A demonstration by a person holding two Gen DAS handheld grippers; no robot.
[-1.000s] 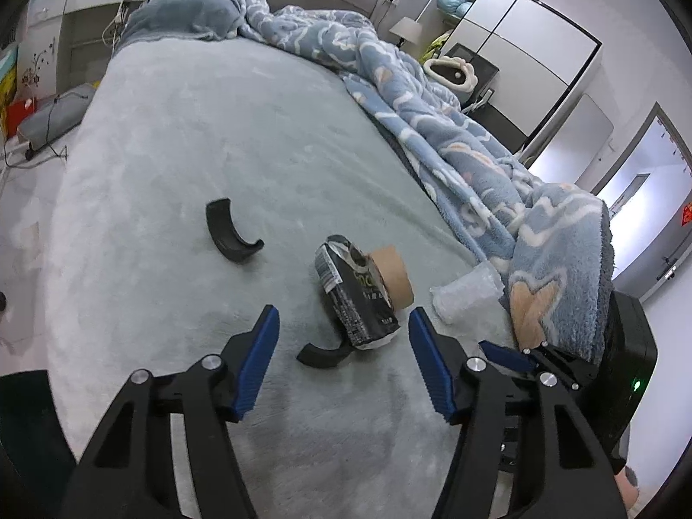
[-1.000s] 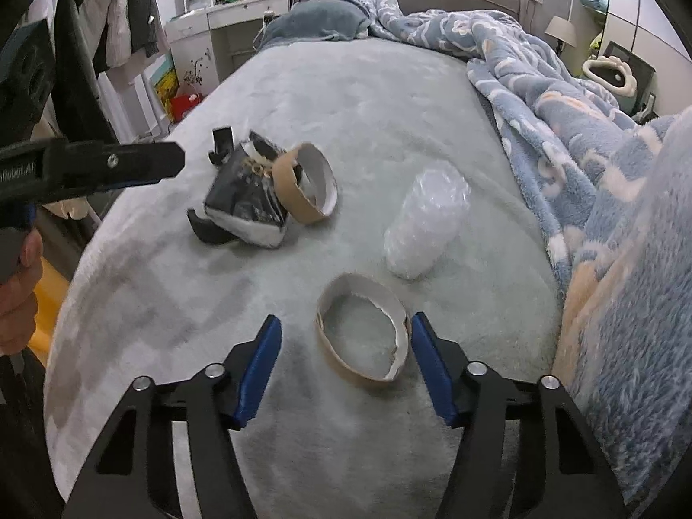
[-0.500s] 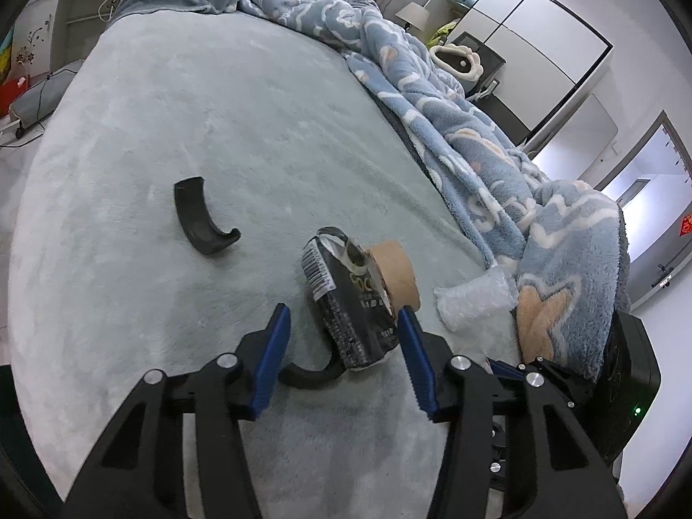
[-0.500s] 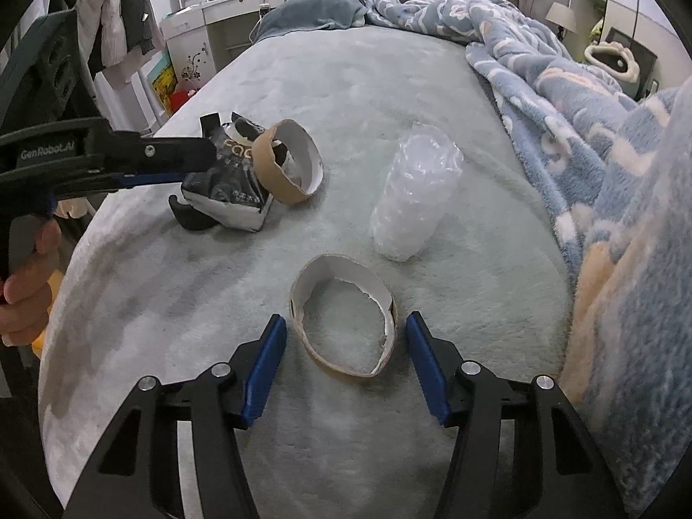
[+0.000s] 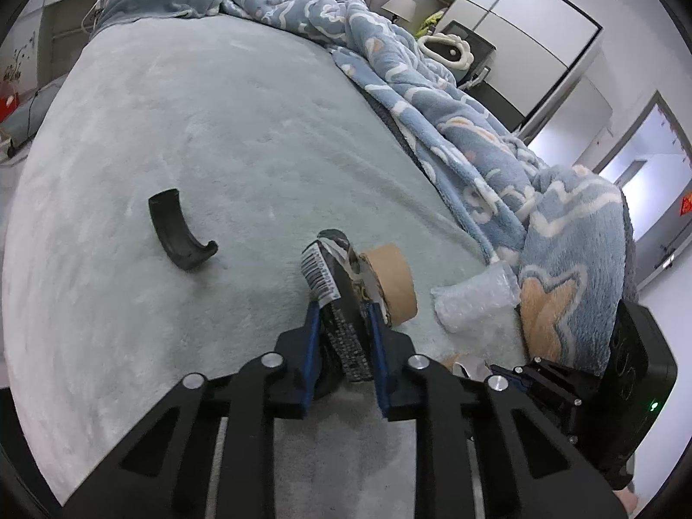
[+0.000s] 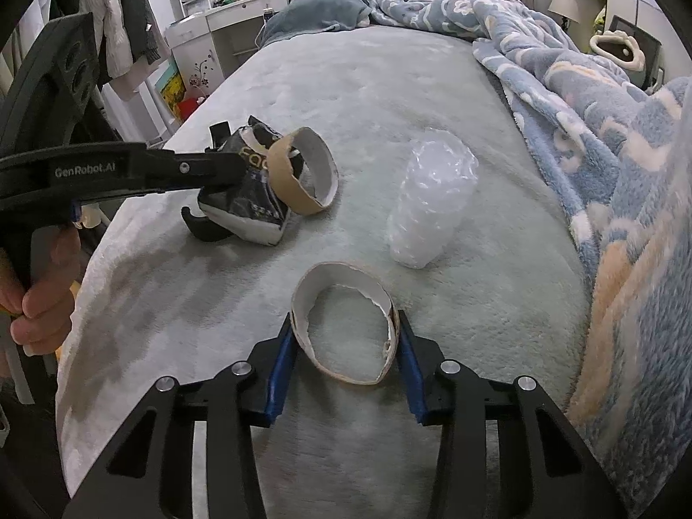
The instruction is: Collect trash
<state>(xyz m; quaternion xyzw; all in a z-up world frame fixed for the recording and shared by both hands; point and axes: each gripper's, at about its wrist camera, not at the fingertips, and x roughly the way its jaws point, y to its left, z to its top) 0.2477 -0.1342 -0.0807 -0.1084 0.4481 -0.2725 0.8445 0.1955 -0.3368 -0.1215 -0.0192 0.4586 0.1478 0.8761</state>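
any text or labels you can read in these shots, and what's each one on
"GenRobot.AI": white print on the side of the left gripper, seen in the right wrist view.
"FAC", partly hidden: gold letters on the black wrapper.
Barcode on the black wrapper's white label: digits too small to read.
Red sign beyond the doorway: too blurred to read.

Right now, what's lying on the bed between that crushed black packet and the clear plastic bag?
In the right wrist view, a brown cardboard ring leans against the black packet; past it, bare grey bedspread reaches the plastic bag.
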